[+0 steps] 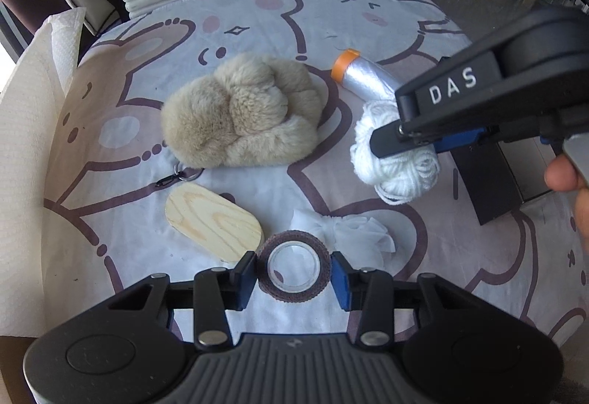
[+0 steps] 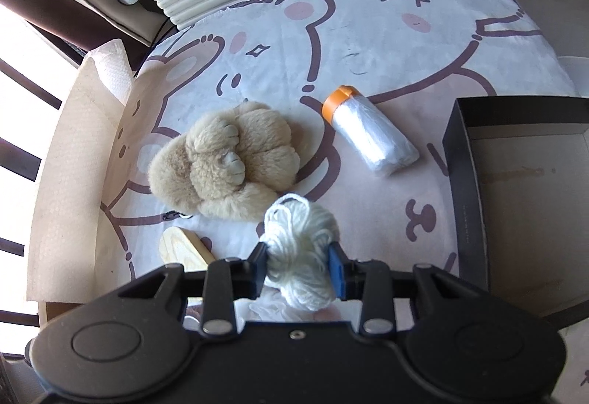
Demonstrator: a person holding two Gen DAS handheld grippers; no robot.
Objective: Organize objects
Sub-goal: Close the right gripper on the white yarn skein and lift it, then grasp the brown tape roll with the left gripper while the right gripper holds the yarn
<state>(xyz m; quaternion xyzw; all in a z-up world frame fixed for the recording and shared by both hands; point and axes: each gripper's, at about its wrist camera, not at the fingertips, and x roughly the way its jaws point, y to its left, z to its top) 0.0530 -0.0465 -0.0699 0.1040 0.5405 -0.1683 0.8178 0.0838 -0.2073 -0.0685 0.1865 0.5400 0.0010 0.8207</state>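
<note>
Gripping the white yarn ball (image 2: pixel 300 257) between its fingers, the right gripper (image 2: pixel 299 266) holds it beside the black box (image 2: pixel 465 183) — the left gripper (image 1: pixel 293 273) brackets the tape roll (image 1: pixel 294 266) on the desk (image 1: pixel 368 21)
</note>
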